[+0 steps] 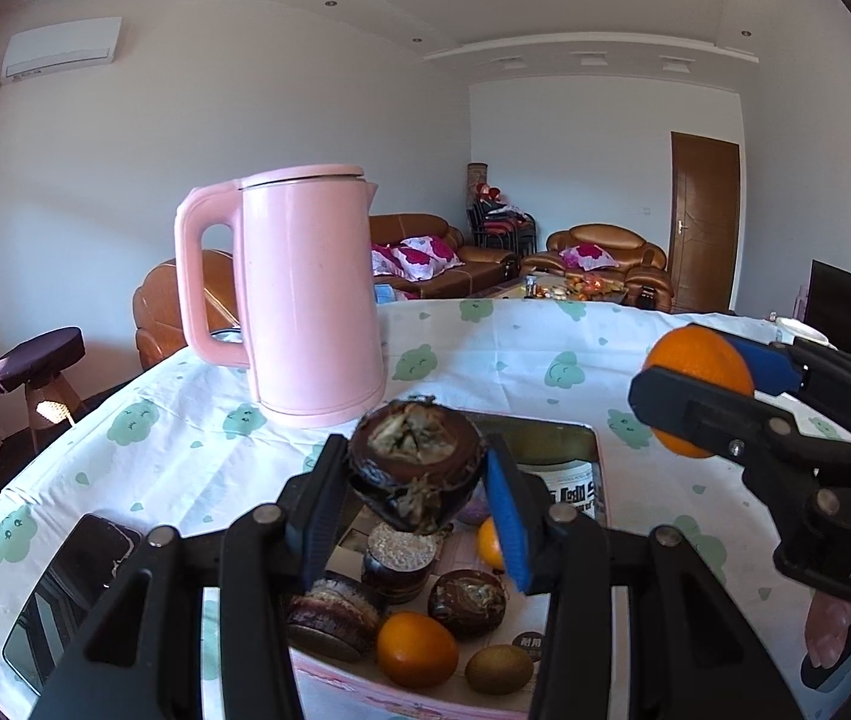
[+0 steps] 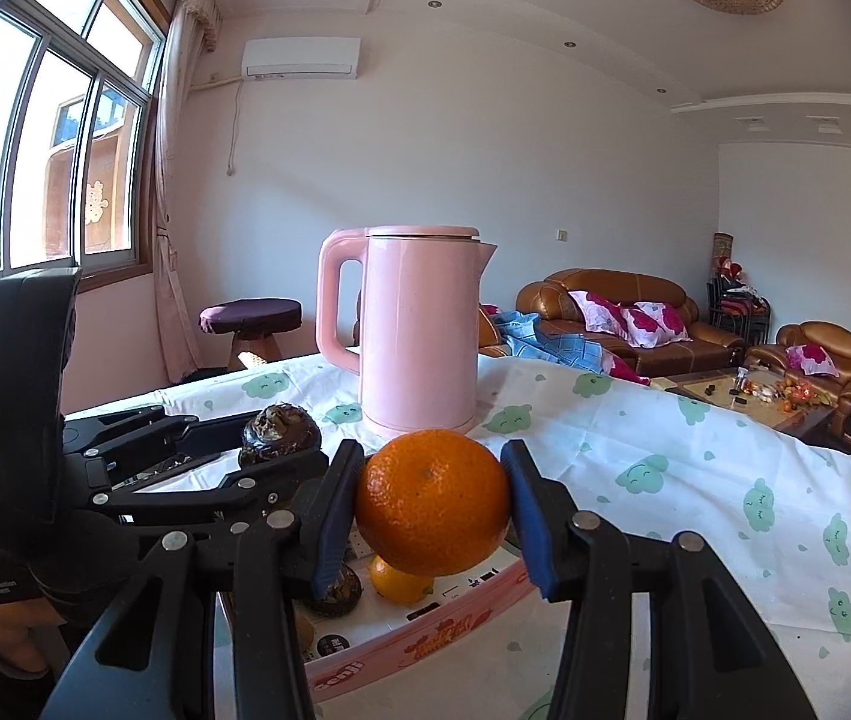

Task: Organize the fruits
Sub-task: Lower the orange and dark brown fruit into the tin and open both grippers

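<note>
Above the pink cardboard fruit box (image 1: 365, 687), my left gripper (image 1: 416, 468) pinches 1 dark wrinkled mangosteen (image 1: 416, 462) and my right gripper (image 2: 433, 501) clamps 1 round orange tangerine (image 2: 433, 501), lifted clear for sorting.

You had three oranges (image 1: 698, 387) in view, one of them held and two lower centre in the box (image 1: 329, 675); four dark mangosteens (image 1: 416, 468); one kiwi (image 1: 499, 668); one pink kettle (image 1: 305, 294); one phone (image 1: 74, 579), lower left.
</note>
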Motion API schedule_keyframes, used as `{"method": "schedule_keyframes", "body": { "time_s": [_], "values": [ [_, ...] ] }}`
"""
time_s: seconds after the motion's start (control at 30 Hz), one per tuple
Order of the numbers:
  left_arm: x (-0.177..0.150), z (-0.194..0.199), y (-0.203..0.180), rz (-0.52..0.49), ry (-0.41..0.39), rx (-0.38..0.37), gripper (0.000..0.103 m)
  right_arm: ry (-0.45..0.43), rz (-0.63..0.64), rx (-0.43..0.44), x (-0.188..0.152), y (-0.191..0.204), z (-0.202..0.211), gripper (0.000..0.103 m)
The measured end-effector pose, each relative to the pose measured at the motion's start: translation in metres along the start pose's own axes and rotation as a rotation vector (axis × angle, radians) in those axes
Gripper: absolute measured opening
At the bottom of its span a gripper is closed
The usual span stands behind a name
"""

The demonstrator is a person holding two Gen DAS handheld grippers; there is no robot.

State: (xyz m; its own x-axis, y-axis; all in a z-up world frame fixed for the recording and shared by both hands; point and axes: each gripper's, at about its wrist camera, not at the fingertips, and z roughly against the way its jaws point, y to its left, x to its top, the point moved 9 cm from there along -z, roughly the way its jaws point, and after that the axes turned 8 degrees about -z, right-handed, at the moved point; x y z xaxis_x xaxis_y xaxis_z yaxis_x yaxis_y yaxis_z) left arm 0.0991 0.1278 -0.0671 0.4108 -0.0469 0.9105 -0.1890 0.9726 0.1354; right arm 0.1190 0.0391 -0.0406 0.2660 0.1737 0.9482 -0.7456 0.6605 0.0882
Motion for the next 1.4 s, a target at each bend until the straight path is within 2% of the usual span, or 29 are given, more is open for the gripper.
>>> {"method": "schedule_keyframes", "body": {
  "time_s": [0.7,1.13,1.4],
  "values": [
    [-0.012,-0.009,0.028,0.013,0.052,0.031,0.046,0.075,0.014,0.035,-0.018,0.021,-0.028,0.049],
    [-0.028,-0.023,0.031,0.004,0.126,0.027,0.047,0.213,-0.014,0.051,-0.046,0.023,-0.057,0.050],
    [-0.028,-0.022,0.033,-0.004,0.122,0.040,0.047,0.240,-0.017,0.060,-0.050,0.025,-0.061,0.051]
  ]
}}
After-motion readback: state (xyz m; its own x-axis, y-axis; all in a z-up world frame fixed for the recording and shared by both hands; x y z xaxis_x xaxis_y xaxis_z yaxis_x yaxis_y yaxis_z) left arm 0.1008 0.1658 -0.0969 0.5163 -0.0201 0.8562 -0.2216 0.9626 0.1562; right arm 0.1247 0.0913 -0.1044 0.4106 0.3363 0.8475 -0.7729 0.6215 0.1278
